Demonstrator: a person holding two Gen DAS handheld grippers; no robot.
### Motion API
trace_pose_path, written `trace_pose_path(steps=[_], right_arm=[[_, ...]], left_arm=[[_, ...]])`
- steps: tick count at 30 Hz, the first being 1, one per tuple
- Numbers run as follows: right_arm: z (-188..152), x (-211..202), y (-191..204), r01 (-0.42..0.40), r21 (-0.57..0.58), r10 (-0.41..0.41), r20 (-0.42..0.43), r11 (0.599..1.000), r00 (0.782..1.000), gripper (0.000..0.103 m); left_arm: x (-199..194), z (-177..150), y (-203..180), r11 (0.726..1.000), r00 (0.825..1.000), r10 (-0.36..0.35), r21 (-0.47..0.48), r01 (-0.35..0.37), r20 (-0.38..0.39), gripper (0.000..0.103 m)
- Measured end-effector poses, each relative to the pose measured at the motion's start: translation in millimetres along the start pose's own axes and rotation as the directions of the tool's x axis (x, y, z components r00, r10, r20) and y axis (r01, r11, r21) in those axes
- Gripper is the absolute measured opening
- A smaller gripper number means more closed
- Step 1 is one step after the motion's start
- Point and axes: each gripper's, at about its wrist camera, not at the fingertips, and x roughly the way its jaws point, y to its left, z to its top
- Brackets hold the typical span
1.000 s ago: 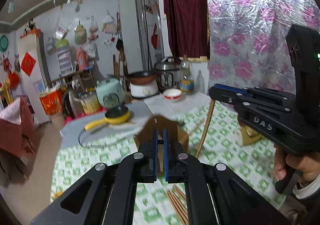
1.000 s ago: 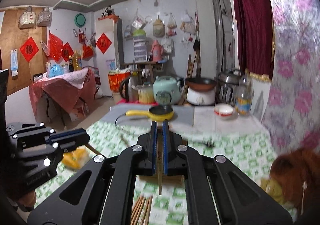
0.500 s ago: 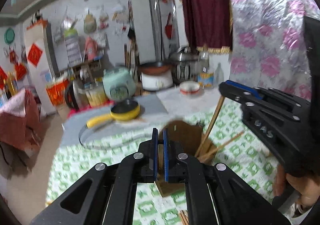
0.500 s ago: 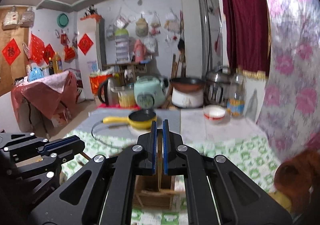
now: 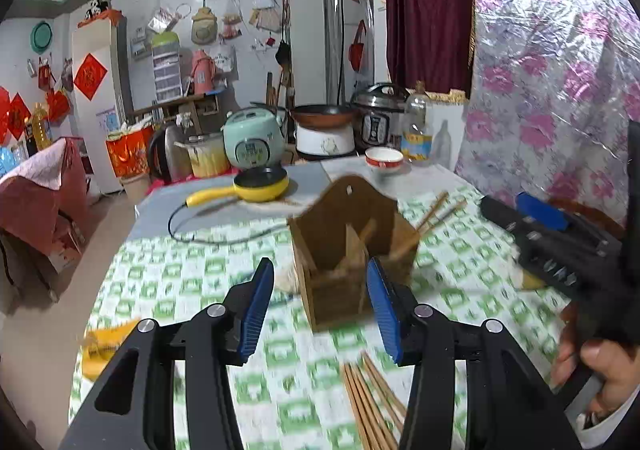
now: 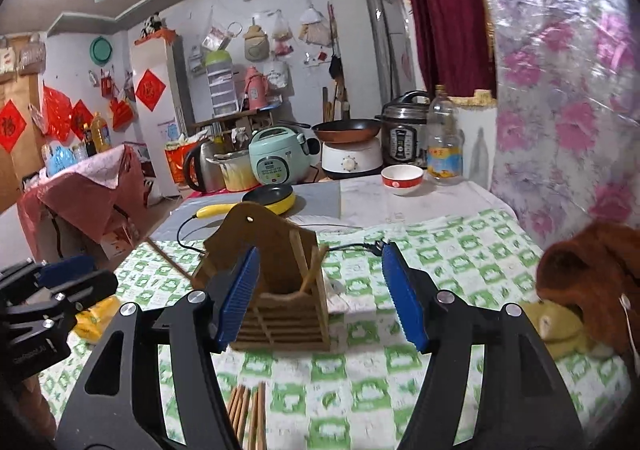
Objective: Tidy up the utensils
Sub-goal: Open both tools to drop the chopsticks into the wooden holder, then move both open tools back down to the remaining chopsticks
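Both grippers spread wide and empty: left gripper (image 5: pixel 320 302) and right gripper (image 6: pixel 318 296) each hover just near of the wooden holder (image 5: pixel 352 250), likely so sticks dropped in stay put and the hands are free for the next grab. Holder stands upright mid-table on the green check cloth (image 6: pixel 460 262), tall back panel on the far side. Some chopsticks (image 5: pixel 434 215) lean out its right side, tips up; how many is hard to say, blur. More loose chopsticks (image 5: pixel 370 402) lie flat on the cloth near, below the grippers, so still to be sorted. Yellow pan (image 5: pixel 262 185) and bowl (image 6: pixel 401 179) sit far, well apart from the holder.

Change: half a second ago both pairs of fingers were pressed together, each on a thin stick over the holder; now both are parted with nothing between them, so the sticks look released into the holder. Left view also shows more of the near pile
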Motion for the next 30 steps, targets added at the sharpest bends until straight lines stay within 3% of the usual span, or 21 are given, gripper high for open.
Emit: trace_pose_path(steps=[5, 8, 15, 21, 30], right_arm=[[-44.1, -41.6, -11.2, 0.010, 0.012, -0.009, -0.043, 1.000, 0.999, 0.069], [-79.0, -56.0, -13.7, 0.026, 0.003, -0.026, -0.114, 1.000, 0.993, 0.070], [-158.5, -67.5, -10.2, 0.030, 0.009, -0.026, -0.288, 1.000, 0.957, 0.070], [-175.6, -79.3, -5.7, 0.015, 0.007, -0.012, -0.314, 1.000, 0.949, 0.070], [-183.4, -86.4, -8.5, 0.021, 0.004, -0.019, -0.327, 1.000, 0.945, 0.070]], left_arm=[[-11.6, -43.2, 4.8, 0.999, 0.998, 0.003, -0.041, -0.005, -0.068, 0.054], [-15.5, -73.2, 11.1, 0.997, 0.993, -0.006, -0.081, -0.003, -0.117, 0.054], [-27.2, -143.2, 16.3, 0.988, 0.971, -0.042, -0.152, 0.005, -0.235, 0.054], [-38.8, -175.2, 4.4, 0.990, 0.958, -0.057, -0.140, 0.018, -0.281, 0.054], [-36.7, -195.3, -9.4, 0.989, 0.942, -0.091, -0.137, 0.048, -0.322, 0.056]])
